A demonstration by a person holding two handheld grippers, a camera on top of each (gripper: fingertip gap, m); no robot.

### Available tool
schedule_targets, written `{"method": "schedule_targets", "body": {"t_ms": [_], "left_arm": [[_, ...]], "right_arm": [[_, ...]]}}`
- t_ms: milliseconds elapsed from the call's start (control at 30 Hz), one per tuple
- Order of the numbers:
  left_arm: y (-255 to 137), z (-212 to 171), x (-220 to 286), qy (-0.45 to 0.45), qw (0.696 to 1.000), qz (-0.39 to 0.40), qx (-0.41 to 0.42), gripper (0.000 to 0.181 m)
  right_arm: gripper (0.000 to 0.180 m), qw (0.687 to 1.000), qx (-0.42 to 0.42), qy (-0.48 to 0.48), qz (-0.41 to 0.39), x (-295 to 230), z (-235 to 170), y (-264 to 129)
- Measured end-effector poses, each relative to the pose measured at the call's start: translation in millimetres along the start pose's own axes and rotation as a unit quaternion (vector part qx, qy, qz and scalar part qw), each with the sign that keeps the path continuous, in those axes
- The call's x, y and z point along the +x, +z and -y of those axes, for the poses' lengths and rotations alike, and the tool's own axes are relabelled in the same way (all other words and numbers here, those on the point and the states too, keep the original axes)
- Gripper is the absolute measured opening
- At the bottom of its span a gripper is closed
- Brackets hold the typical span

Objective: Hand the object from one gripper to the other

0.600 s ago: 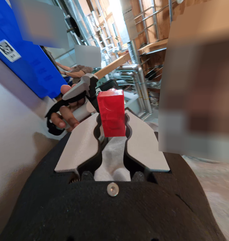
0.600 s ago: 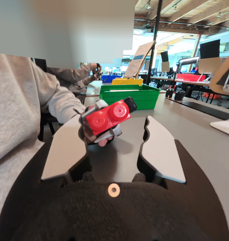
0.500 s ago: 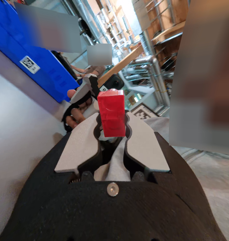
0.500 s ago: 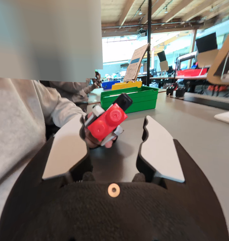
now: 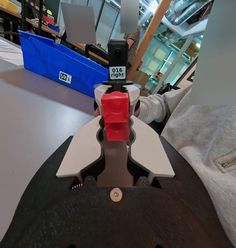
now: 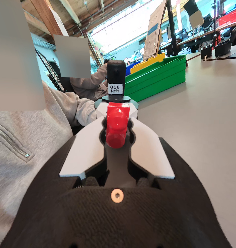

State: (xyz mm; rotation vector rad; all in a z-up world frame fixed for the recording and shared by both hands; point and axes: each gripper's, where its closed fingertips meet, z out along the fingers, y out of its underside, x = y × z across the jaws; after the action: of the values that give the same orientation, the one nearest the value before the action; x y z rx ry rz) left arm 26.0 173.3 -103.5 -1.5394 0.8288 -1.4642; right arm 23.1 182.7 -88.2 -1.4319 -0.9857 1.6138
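A red two-stud brick (image 5: 115, 116) is held in the air between both grippers, which face each other head-on. My left gripper (image 5: 116, 120) is shut on one end of it. In the left wrist view the right gripper (image 5: 116, 94) sits just beyond, with its white fingers flanking the brick's far end. In the right wrist view the brick (image 6: 116, 128) shows its studs. My right gripper (image 6: 116, 120) has its fingers closed against the brick's sides. The left gripper (image 6: 116, 107) sits behind the brick.
A grey table (image 5: 34, 114) lies below. A blue bin (image 5: 58, 64) stands on it at the back left. A green bin (image 6: 155, 79) and a yellow bin (image 6: 148, 63) stand farther off. The holder's grey sweater (image 5: 195, 134) is close on one side. Another person (image 6: 87, 85) sits behind. Both grippers' tips are close together, under 4 cm apart.
Both grippers have swung to face each other. The right gripper was open and off to the side of the brick; it has moved onto the brick and closed. The left still holds it.
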Motion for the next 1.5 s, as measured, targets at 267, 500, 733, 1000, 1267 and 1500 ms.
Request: {"method": "schedule_targets", "body": {"t_ms": [267, 500, 733, 1000, 1267, 1500], "left_arm": [[1, -2, -2, 0.015, 1.000, 0.014, -0.011, 0.034], [1, -2, -3, 0.015, 1.000, 0.017, -0.015, 0.034], [0, 1, -8, 0.003, 0.999, 0.032, 0.002, 0.055], [4, -4, -6, -0.015, 1.000, 0.019, -0.011, 0.059], [6, -8, 1, -0.011, 1.000, 0.006, -0.022, 0.034], [3, -4, -2, -0.009, 1.000, 0.013, -0.007, 0.034]], "right_arm": [[0.031, 1.000, -0.007, -0.010, -0.010, 2, 0, 0], [0.029, 1.000, -0.013, -0.014, -0.013, 3, 0, 0], [0.029, 1.000, 0.010, -0.018, -0.024, 7, 9, -1], [0.029, 0.999, 0.041, -0.007, -0.021, 6, 19, -6], [0.029, 0.998, 0.037, -0.034, -0.021, 1, 18, -2], [0.054, 0.998, 0.050, 0.013, -0.020, 9, 17, -4]]}}
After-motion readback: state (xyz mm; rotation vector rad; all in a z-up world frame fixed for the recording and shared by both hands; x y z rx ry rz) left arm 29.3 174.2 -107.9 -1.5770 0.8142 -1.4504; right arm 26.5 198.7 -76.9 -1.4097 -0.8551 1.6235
